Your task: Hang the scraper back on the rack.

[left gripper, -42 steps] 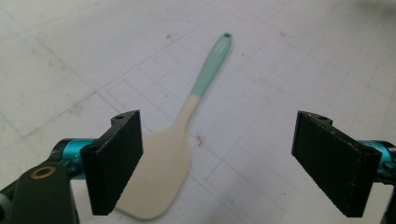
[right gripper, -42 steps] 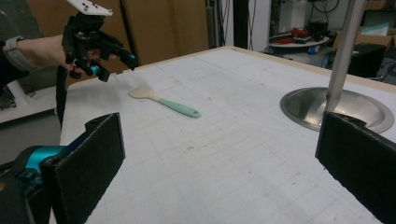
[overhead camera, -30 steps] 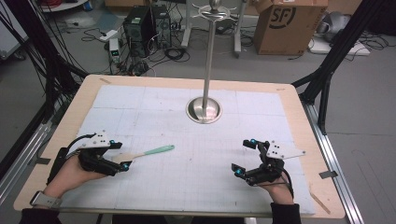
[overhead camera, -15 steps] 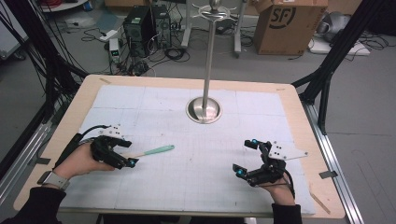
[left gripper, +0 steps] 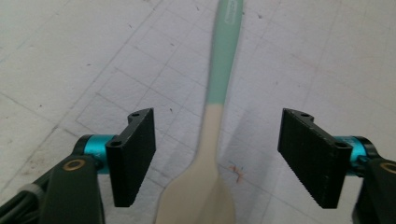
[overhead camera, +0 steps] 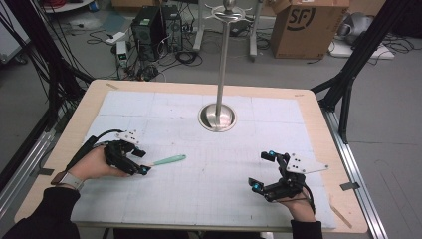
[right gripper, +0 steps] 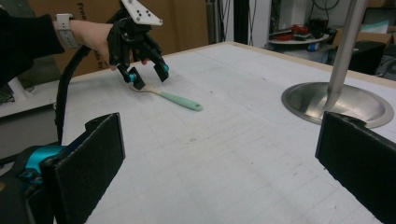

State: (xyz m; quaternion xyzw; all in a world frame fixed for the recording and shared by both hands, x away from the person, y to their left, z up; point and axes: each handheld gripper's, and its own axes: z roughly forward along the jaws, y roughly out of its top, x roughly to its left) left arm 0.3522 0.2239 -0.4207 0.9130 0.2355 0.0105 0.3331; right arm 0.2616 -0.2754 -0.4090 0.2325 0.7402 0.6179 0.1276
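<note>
A spatula [overhead camera: 169, 160] with a teal handle and a cream blade lies flat on the white gridded mat [overhead camera: 199, 194], left of centre. My left gripper [overhead camera: 142, 162] is open, its jaws straddling the cream end. In the left gripper view the spatula [left gripper: 223, 70] runs up between the two pads, and the left gripper [left gripper: 219, 140] touches neither side of it. My right gripper [overhead camera: 262, 170] hovers open near the front right of the mat. In the right gripper view, the right gripper [right gripper: 219, 154] has nothing between its jaws, and the left gripper [right gripper: 148, 74] stands over the spatula [right gripper: 180, 100].
A metal stand [overhead camera: 223, 59] rises from a round steel base [overhead camera: 217, 118] at the middle back of the mat. The wooden table edge [overhead camera: 343, 169] frames the mat. A cardboard box [overhead camera: 303, 25] and a computer [overhead camera: 149, 25] sit on the floor beyond.
My left gripper has moved right along the mat to the spatula, and its open jaws now straddle the cream end. The right gripper and the spatula have stayed put.
</note>
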